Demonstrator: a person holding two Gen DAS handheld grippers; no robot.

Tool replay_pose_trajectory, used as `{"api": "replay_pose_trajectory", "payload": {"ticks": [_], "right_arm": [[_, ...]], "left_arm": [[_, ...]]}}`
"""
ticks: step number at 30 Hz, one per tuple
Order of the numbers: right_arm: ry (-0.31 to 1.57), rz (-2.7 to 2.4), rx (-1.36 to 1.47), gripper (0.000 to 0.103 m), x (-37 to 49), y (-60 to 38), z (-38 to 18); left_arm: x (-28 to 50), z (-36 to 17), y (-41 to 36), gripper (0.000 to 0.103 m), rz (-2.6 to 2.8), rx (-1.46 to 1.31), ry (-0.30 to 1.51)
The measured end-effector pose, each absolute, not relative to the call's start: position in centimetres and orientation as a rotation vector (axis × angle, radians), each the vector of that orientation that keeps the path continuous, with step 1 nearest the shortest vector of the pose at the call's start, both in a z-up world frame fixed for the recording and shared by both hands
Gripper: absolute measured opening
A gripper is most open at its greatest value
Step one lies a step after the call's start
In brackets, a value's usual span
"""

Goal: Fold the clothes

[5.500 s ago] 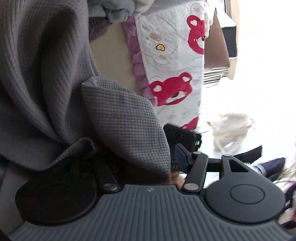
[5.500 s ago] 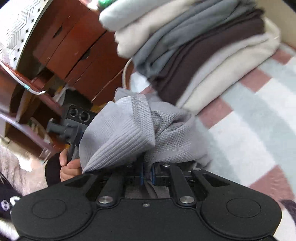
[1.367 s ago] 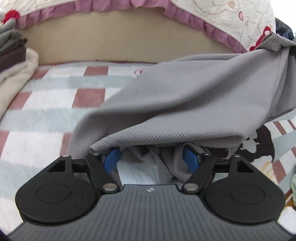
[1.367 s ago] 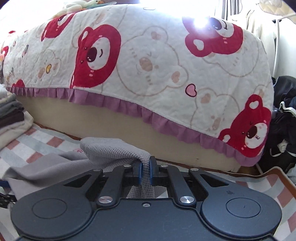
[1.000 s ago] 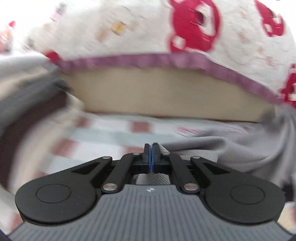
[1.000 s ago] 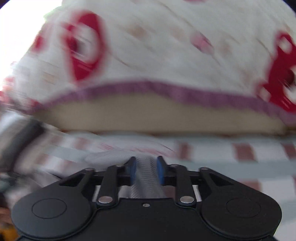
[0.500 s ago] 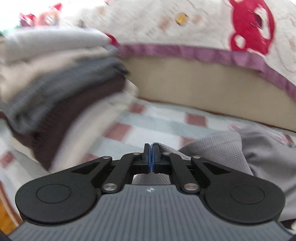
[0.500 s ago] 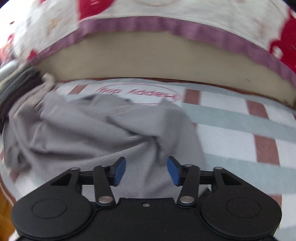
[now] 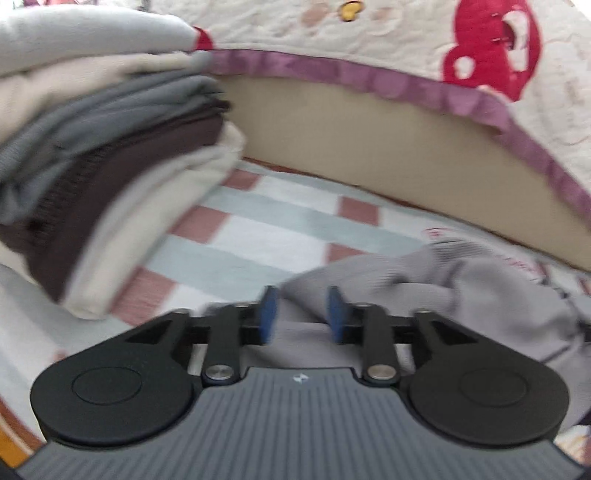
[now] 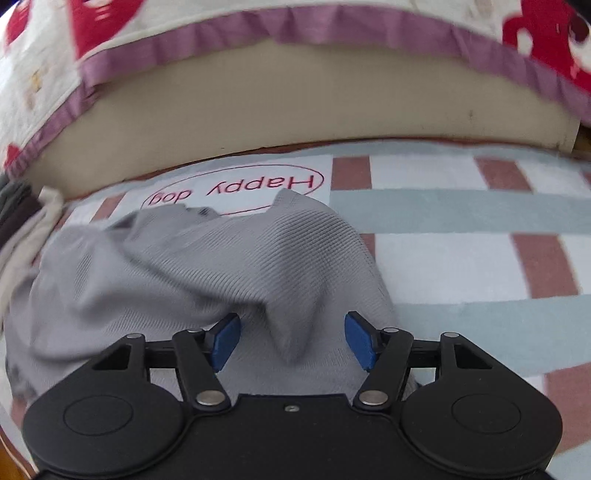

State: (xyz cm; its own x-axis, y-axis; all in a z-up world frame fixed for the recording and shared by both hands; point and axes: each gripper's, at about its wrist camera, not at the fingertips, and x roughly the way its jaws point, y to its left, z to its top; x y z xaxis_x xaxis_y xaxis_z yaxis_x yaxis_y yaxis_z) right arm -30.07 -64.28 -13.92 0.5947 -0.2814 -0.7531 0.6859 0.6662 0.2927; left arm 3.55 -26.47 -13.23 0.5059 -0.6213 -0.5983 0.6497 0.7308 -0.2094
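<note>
A crumpled grey knit garment (image 10: 192, 273) lies on the checked mat (image 10: 461, 258), partly over its "Happy dog" print. My right gripper (image 10: 291, 341) is open low over the garment, a raised fold of cloth between the blue pads without being pressed. In the left wrist view the same grey garment (image 9: 461, 295) lies to the right. My left gripper (image 9: 301, 314) has its jaws opening, with the garment's edge loose in the gap. A stack of folded clothes (image 9: 96, 147) in cream, grey and brown stands at the left.
A bed with a beige side (image 10: 314, 103) and a bear-print quilt with purple frill (image 10: 332, 22) runs along the far edge of the mat. The folded stack's edge (image 10: 22, 210) shows at the left of the right wrist view. Bare mat (image 9: 266, 229) lies beyond the garment.
The left gripper, shut half a second ago, has parted its jaws. The right gripper dropped the garment earlier, stays open and has sunk closer to the cloth.
</note>
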Motion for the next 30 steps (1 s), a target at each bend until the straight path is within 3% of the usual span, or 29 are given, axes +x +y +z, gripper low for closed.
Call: {"api": "replay_pose_trajectory", "payload": {"ticks": [1,2,7,10,17,18,22,26,30], "right_arm": [[0.722,-0.593,0.625,0.049,-29.7,-64.6,-14.4],[0.712,-0.585,0.616,0.002,-29.4,-64.7,-14.6],[0.386,-0.635,0.701,0.004,-34.6,-61.7,-10.1],[0.295,-0.664,0.707,0.002,-39.7,-57.7,-7.4],[0.538,-0.826,0.814,0.002,-45.2,-55.1,-11.6],[0.554,-0.838,0.847,0.002,-45.4,-55.3,-12.3],[0.576,-0.871,0.924,0.002,-45.2,-56.6,-13.5],[0.571,-0.916,0.973,0.004,-44.7,-57.7,-13.8],[0.570,-0.915,1.032,0.013,-45.3,-57.8,-14.4]], "left_arm": [[3.3,-13.6,-26.7,0.042,-0.788,0.031,0.719],[3.2,-13.8,-27.0,0.042,-0.804,0.026,0.737],[2.8,-13.8,-27.3,0.042,-0.815,0.049,0.745],[3.1,-13.3,-27.0,0.042,-0.810,0.036,0.745],[1.6,-12.1,-28.6,0.043,-0.892,0.111,0.690],[1.2,-11.8,-29.1,0.045,-0.920,0.114,0.676],[0.5,-12.0,-33.3,0.076,-1.024,0.149,0.756],[0.9,-13.4,-37.1,0.078,-1.014,0.143,0.887],[1.6,-15.2,-39.8,0.090,-1.001,0.158,0.943]]}}
